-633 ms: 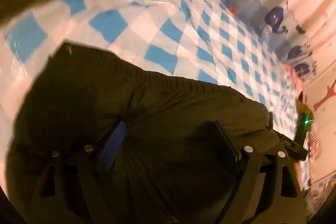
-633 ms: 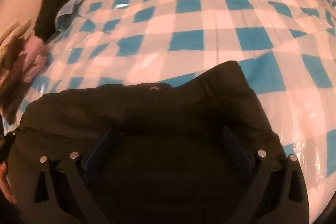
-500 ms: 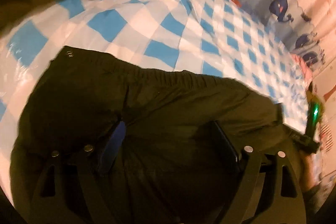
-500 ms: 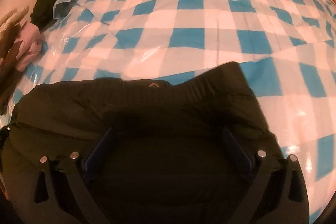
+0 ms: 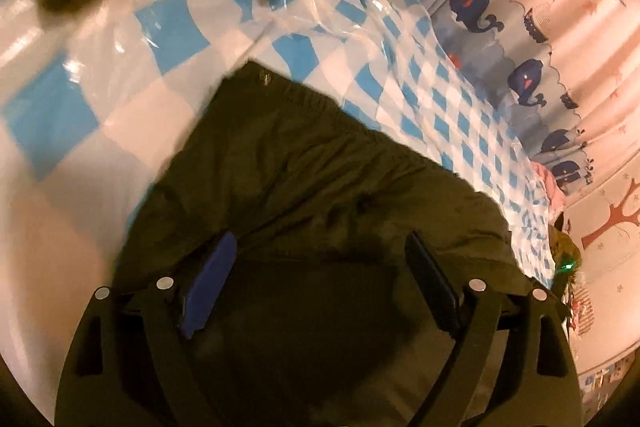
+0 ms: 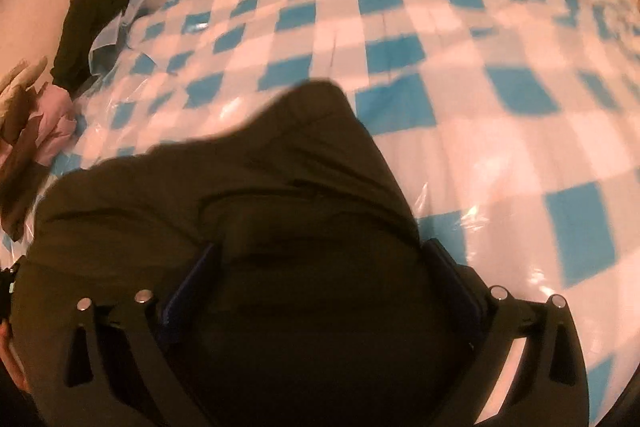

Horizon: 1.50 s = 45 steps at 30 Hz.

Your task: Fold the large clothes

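Left wrist view: your left gripper (image 5: pixel 320 271) is spreading wider, pads clear of the cloth, with the dark trousers (image 5: pixel 312 187) lying between the fingers and running up to eleven o'clock across the blue-checked sheet (image 5: pixel 420 79). A whale-print curtain (image 5: pixel 500 27) hangs at two o'clock.

Right wrist view: your right gripper (image 6: pixel 316 287) stands spread, the trousers (image 6: pixel 280 195) bunched between its fingers, filling six o'clock. Dark clothing (image 6: pixel 108 11) lies at ten o'clock.
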{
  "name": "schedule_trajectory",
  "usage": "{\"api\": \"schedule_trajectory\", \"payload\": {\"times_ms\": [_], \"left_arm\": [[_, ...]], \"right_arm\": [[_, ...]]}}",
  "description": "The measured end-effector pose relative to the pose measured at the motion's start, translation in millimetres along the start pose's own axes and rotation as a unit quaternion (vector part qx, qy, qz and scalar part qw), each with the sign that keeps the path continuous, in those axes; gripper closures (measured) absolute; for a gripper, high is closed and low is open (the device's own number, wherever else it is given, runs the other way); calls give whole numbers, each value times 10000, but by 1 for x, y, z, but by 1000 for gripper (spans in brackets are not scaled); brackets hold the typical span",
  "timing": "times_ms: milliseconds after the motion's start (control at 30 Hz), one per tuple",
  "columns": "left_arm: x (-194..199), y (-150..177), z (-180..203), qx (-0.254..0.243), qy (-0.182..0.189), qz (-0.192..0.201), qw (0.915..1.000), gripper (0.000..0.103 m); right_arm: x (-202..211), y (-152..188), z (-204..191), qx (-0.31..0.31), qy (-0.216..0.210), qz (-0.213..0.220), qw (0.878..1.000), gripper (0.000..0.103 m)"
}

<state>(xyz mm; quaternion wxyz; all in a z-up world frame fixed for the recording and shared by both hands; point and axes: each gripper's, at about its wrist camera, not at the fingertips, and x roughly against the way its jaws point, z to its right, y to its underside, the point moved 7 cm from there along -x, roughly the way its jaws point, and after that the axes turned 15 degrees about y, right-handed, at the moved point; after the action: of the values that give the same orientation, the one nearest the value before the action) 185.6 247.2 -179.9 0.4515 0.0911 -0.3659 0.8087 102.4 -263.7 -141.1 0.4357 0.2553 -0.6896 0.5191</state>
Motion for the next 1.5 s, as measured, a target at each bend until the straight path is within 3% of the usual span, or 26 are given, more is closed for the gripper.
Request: {"api": "schedule_trajectory", "payload": {"times_ms": [133,233,333,400,433,467,567,700,800,867,900,967,1067,1133,1200,1300,1433,1500], "left_arm": [[28,8,34,-279,247,218,9991,19],[20,19,59,-387,519,49,9979,19],[1,33,78,-904,322,-139,9953,19],[-17,44,70,-1109,129,-320,9932,19],[-19,49,67,-1273,130,-315,9913,19],[-21,49,66,-1341,92,-327,9904,19],[-17,51,63,-1208,39,-425,9918,19],[27,46,65,-1084,29,61,9941,19],[29,50,35,-868,-150,1,9961,18],[16,56,25,-860,-148,-203,9960,18],[12,57,27,-909,-195,-283,9953,18],[16,56,35,-919,-516,-348,9938,18],[43,61,57,-687,-171,-107,9974,18],[66,71,72,-744,30,42,9972,18],[88,85,74,-606,287,131,9977,18],[122,108,62,-43,714,240,9971,17],[150,140,39,578,854,317,9942,16],[155,157,35,823,1037,275,9908,16]], "right_arm": [[70,-20,-54,409,-488,849,9944,6],[88,-28,-129,1105,-867,916,9858,6],[71,-18,-194,1927,-579,872,9757,6],[32,-6,-210,2268,-75,601,9721,6],[15,1,-209,2230,-125,357,9741,6],[0,4,-205,2050,-265,81,9784,6],[2,3,-192,1893,-464,-176,9807,6],[64,-6,-149,1406,-833,312,9861,6],[84,-1,-92,1266,-297,658,9893,6],[43,18,-57,1291,191,92,9914,6],[23,31,-47,1211,-138,-249,9922,6],[29,31,-37,959,-217,-316,9947,7],[82,27,-36,713,-738,-18,9947,7],[130,38,-20,584,-1065,251,9923,7],[156,54,4,298,-1417,234,9892,7],[172,97,61,-693,-2086,-231,9753,7],[165,167,102,-1723,-2809,-975,9391,7],[168,188,93,-1585,-2787,-1037,9415,7]]}}
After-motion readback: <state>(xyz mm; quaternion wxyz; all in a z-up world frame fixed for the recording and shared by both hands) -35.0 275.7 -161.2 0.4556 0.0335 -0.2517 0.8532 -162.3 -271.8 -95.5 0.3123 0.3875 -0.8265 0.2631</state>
